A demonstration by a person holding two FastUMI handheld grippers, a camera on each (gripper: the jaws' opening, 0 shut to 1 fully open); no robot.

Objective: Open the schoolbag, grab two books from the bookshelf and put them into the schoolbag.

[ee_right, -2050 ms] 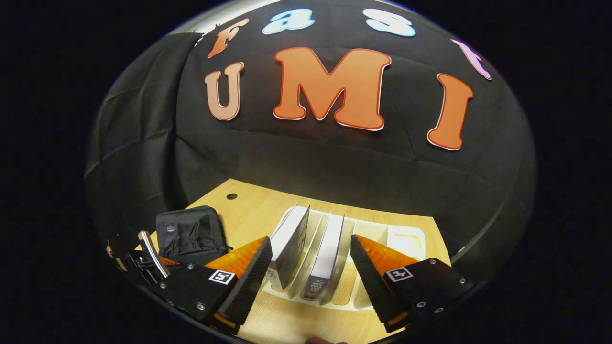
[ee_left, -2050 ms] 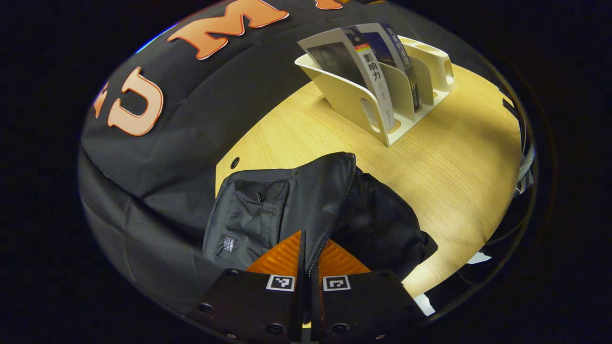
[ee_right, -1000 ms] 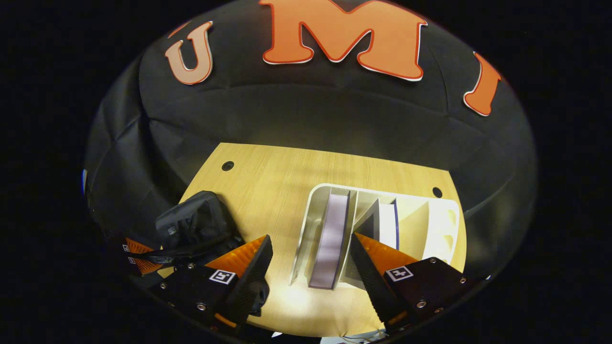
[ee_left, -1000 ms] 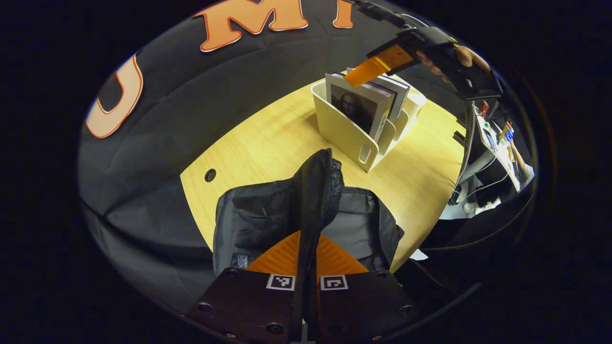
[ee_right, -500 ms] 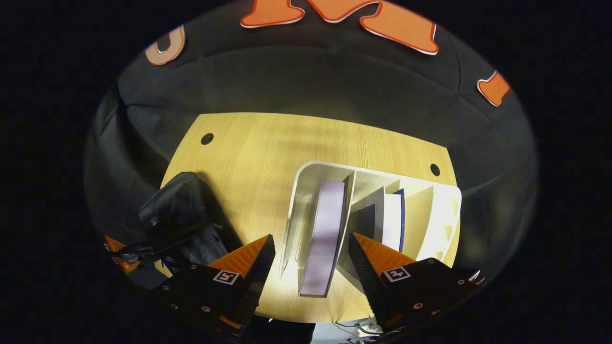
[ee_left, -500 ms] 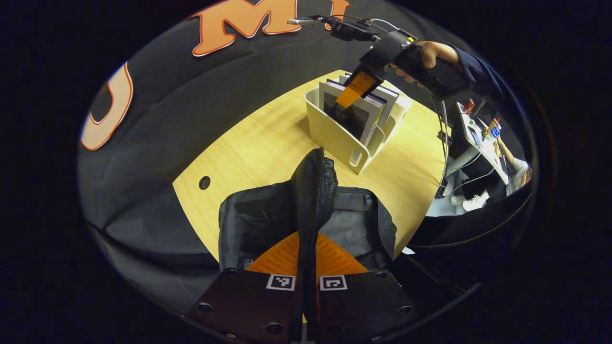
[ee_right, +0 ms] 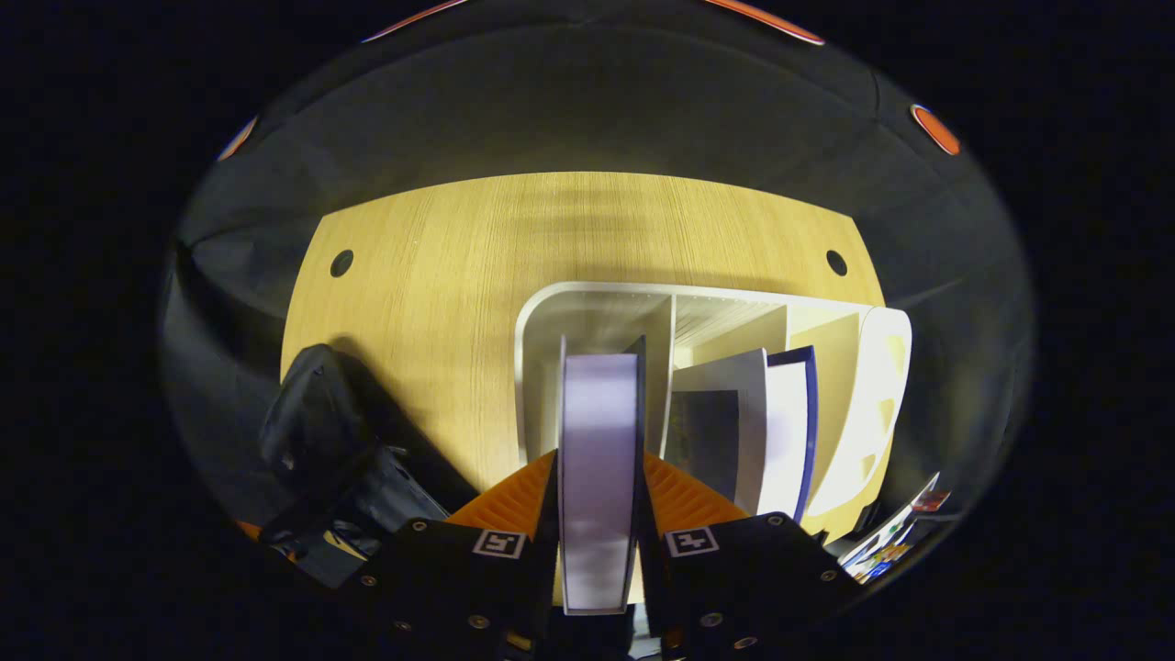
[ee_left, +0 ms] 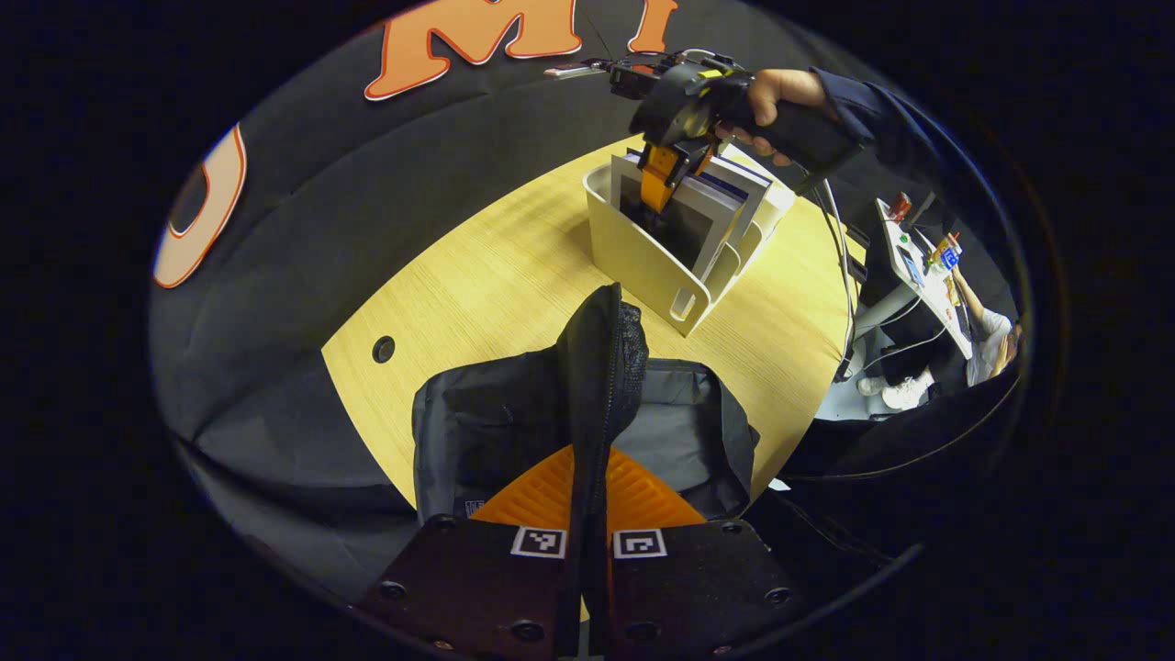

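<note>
The black schoolbag (ee_left: pixel 496 422) lies open on the wooden table (ee_left: pixel 477 275), its grey lining showing. My left gripper (ee_left: pixel 592 454) is shut on the bag's zipped flap (ee_left: pixel 601 358) and holds it upright. Behind it stands the cream bookshelf (ee_left: pixel 643 262) with two books. My right gripper (ee_right: pixel 598 459) is shut on the top edge of the book (ee_right: pixel 598 413) in the leftmost slot, reaching down from above. A second book (ee_right: pixel 785 422) leans in the adjacent slot of the bookshelf (ee_right: pixel 587 298). From the left gripper view, the right gripper (ee_left: pixel 659 188) is over that shelf, held by a hand (ee_left: pixel 776 92).
The table (ee_right: pixel 459 248) has two small cable holes (ee_right: pixel 341 263) near its back edge against the black cloth wall. The schoolbag (ee_right: pixel 317 413) lies left of the shelf. Beyond the table's right edge, a cluttered desk (ee_left: pixel 927 266) and cables stand.
My right gripper has dropped onto the shelf and shut on the leftmost book; it was open before. The left gripper has lifted the bag's flap and keeps holding it up.
</note>
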